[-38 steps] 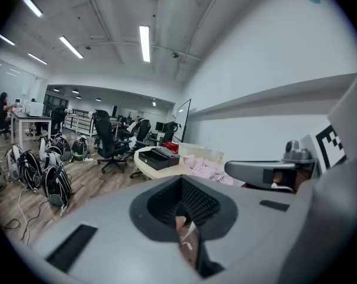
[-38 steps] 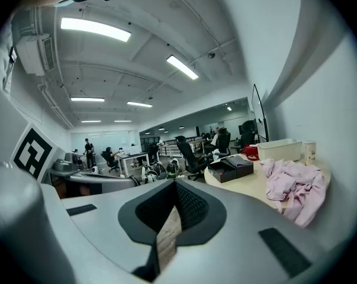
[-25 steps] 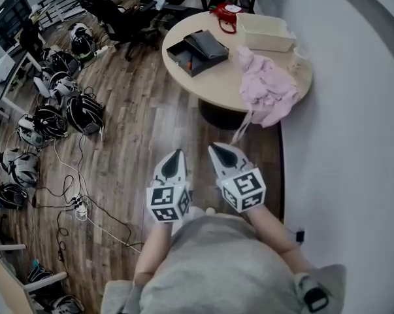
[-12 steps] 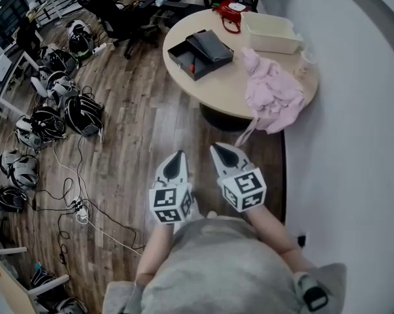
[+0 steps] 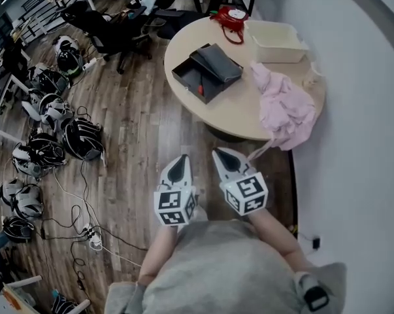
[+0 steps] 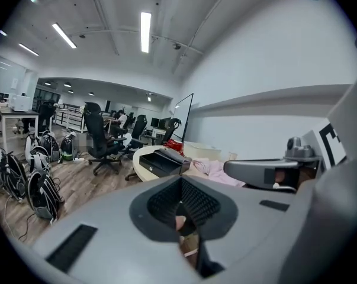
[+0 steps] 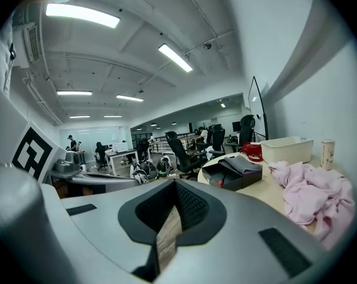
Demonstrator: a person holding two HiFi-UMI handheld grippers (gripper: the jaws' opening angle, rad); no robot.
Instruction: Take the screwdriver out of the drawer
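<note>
On round table (image 5: 242,103), well ahead of the operator: black drawer (image 5: 195,77), standing open, with a grey slab lying across its far part. The screwdriver (image 5: 199,87) lies inside the open part. Only its red handle shows; the shaft is too small to make out. Pink cloth (image 5: 285,106) and white bin (image 5: 275,41) share the tabletop, apart from the drawer.

Left gripper (image 5: 178,162) and right gripper (image 5: 223,157) are both held close in front of the torso, well short of the table, tips pointing toward it. The jaws of each are closed together with nothing between them.

Handling, as a judgement: the screwdriver is likely light, rigid and not fragile. A smooth round handle could roll or twist between the pads. Best hold is probably across the middle of the handle, jaws square to its long axis, since the shaft is thinner and slicker. The drawer walls sit close by, so the jaws must open before entering and come in from above. A nudge may slide the drawer, so the free gripper could steady it.
</note>
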